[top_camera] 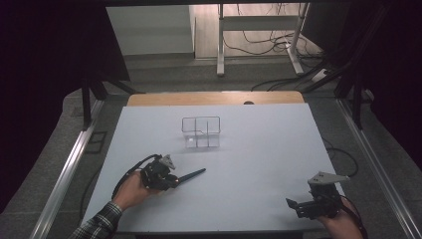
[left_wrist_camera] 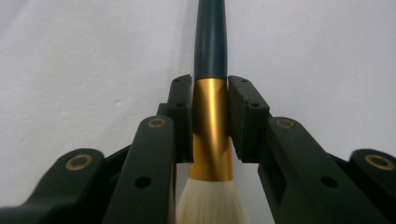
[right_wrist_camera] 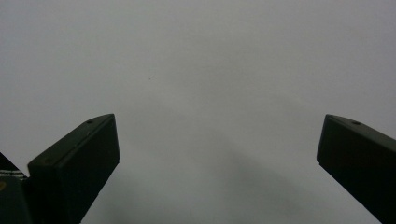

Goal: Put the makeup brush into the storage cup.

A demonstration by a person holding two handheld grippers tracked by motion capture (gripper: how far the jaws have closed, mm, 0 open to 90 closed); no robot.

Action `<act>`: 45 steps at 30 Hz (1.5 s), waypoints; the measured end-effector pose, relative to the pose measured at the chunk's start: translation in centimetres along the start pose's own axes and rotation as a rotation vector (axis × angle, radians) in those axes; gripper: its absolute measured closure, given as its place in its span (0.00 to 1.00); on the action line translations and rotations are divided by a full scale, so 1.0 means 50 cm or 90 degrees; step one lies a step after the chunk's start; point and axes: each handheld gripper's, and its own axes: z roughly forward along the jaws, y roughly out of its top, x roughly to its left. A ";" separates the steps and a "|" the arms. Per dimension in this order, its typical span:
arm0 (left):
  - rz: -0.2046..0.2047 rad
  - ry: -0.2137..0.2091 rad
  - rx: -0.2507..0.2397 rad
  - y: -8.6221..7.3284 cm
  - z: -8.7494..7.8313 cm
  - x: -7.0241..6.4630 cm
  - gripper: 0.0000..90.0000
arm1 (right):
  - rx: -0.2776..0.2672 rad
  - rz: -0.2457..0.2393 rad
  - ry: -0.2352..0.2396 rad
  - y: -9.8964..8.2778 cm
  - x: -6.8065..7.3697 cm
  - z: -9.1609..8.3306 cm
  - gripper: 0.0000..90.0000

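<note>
Gripping a brush with a dark slender handle, gold metal ferrule and white bristles (left_wrist_camera: 212, 126), the left gripper (top_camera: 171, 179) had its jaws clamped on the gold ferrule, one pad on either side, as the left gripper view showed. From above, that gripper lay low over the white tabletop (top_camera: 259, 149) near its front left corner, and the brush handle pointed out from it toward the tabletop's middle, tilted slightly and close to the surface. The person's left hand (top_camera: 132, 191) wrapped the gripper's body from behind, the forearm in a plaid sleeve (top_camera: 97, 226) coming up from the front edge at a slant.

Near the front right corner, the right gripper (top_camera: 293, 205) sat held in the person's right hand (top_camera: 343, 224), pointing left along the front edge. Its jaws stood wide apart over bare white surface, with nothing between them.

A clear plastic organiser box with compartments (top_camera: 200, 132) stood upright toward the middle of the tabletop, nearer the far edge, well apart from both grippers.
</note>
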 end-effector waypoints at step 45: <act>-0.006 -0.004 -0.144 0.009 -0.075 -0.041 0.81 | -0.009 -0.001 -0.002 0.002 -0.001 -0.003 0.00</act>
